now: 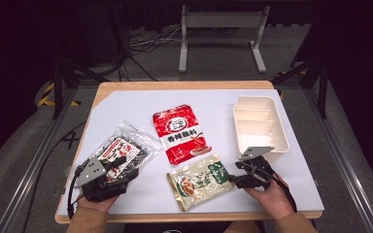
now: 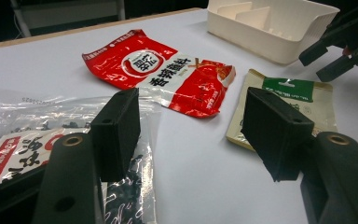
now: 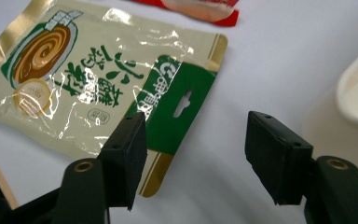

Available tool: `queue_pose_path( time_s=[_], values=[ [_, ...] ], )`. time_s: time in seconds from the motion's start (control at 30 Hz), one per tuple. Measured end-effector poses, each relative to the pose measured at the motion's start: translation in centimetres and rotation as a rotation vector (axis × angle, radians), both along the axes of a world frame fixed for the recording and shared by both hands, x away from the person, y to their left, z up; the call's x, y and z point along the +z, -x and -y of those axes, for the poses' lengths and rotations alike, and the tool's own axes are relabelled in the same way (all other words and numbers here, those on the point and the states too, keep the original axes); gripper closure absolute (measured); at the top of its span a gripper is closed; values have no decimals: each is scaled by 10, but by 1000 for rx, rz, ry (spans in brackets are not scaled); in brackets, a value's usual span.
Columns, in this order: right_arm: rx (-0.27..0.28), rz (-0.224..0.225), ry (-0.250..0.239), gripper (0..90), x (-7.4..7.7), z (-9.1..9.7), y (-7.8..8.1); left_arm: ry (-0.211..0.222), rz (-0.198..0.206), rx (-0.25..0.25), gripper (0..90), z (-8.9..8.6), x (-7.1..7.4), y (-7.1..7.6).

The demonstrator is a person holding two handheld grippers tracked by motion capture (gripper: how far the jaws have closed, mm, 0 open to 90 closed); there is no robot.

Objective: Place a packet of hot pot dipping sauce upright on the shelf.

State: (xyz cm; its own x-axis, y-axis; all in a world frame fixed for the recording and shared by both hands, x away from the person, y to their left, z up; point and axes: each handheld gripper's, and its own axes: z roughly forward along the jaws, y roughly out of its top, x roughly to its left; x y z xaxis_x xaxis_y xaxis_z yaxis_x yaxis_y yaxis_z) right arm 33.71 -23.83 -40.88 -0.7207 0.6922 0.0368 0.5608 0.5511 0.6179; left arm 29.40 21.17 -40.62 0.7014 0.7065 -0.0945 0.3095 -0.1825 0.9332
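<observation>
Green-and-gold foil snack pouch [image 3: 98,84], lying flat at the worktop's [image 1: 126,204] near edge, is approached by the right gripper [image 3: 191,154], jaws wide. Light, slippery, crinkly, it is judged best pinched at the green header. Left gripper [image 2: 191,135], jaws also wide, is held over a clear seaweed bag [image 2: 23,140].

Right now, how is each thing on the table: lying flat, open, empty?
Red packet: sealed, lying flat.
Green packet: sealed, lying flat.
Clear bag: lying flat, crinkled.
White bin: upright, empty.
Left gripper: open, holding nothing.
Right gripper: open, holding nothing.
</observation>
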Motion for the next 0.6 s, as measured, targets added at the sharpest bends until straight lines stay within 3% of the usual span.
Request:
queue_pose_path(
  time_s=[0.2, 0.3, 0.47, 0.6],
  values=[
    [26, -28, 26, 408, -7, -5, 0, 0, -3, 0, 374, 0, 0, 0],
    [29, -40, 18, 408, -9, -6, 0, 0, -3, 0, 374, 0, 0, 0],
    [19, -102, -29, 413, -12, -6, -1, -6, -3, -4, 374, 0, 0, 0],
    [36, -120, -27, 425, -15, -10, -1, -4, -5, -5, 372, 0, 0, 0]
  ],
)
